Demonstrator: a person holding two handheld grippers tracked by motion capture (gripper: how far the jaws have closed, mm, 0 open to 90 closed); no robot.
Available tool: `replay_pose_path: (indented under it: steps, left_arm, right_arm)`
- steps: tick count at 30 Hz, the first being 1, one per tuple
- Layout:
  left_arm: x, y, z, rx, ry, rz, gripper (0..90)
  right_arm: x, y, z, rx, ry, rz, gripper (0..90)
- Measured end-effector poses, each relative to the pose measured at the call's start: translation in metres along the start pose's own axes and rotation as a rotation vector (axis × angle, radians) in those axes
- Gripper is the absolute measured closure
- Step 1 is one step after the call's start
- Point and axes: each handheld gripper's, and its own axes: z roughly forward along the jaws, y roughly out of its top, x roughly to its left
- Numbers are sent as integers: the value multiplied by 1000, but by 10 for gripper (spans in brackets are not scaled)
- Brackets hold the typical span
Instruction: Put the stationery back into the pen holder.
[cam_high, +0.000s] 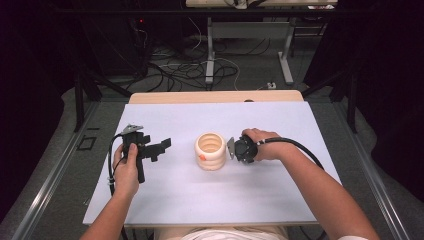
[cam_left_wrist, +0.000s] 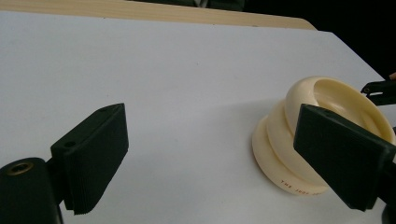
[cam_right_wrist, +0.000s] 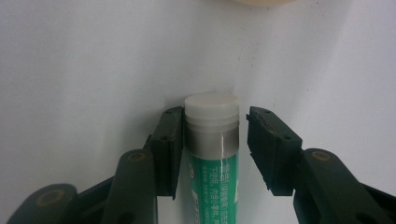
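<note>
A green tube with a white cap (cam_right_wrist: 212, 144) lies on the white sheet between the jaws of my right gripper (cam_right_wrist: 215, 122). The left pad rests against the tube and a thin gap shows at the right pad. From above, the right gripper (cam_high: 240, 150) points down just right of a cream ribbed cup (cam_high: 210, 150), which stands upright with an orange mark low on its side. My left gripper (cam_high: 160, 148) hovers left of the cup, its jaws wide open and holding nothing. In the left gripper view the cup (cam_left_wrist: 280, 140) sits partly behind the right jaw.
The white sheet (cam_high: 175, 200) covers a wooden table whose far edge (cam_high: 215, 96) shows beyond it. Cables and metal table legs lie on the floor behind. Dark frame rails run along both sides of the table.
</note>
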Motion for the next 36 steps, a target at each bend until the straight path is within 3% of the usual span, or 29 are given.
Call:
replay_pose_path:
  steps: [2,3,7,11,13,15,18,21,22,25,28,32,35,36]
  left_arm:
    - [0,0,0,-1,1,-2,101]
    - [0,0,0,-1,1,-2,101]
    - [0,0,0,0,1,-3,101]
    - [0,0,0,5,1,-1,101]
    - [0,0,1,5,2,-1,101]
    - [0,0,0,6,1,-1,101]
    - [0,0,1,4,2,-1,102]
    - [0,-1,1,4,2,-2,102]
    - [0,-1,1,3,3,-2,102]
    - [0,-1,1,4,3,-1,102]
    - [0,0,1,4,3,-1,102]
    - [0,-1,2,4,3,-1,102]
    - [0,-1,2,4,2,-1,102]
    - [0,-1,2,4,2,-1,102]
  right_arm:
    - [0,0,0,2,6,-1,584]
    - [1,-1,2,-31,-22,-3,596]
    - [-1,2,-1,19,27,-27,630]
    - [2,2,0,8,6,-20,643]
    - [4,1,2,-18,-29,-29,647]
    - [2,2,-1,16,4,-41,647]
    - [4,3,0,4,-12,-30,648]
    - [4,3,-1,17,-3,-52,648]
    - [5,2,2,-17,-39,-51,648]
    - [4,3,-2,32,4,-53,649]
    - [5,3,-2,13,-19,-49,650]
    - [4,3,-3,29,-5,-34,650]
    - [5,1,-1,-2,-43,-15,651]
    - [4,1,-3,21,-25,-22,651]
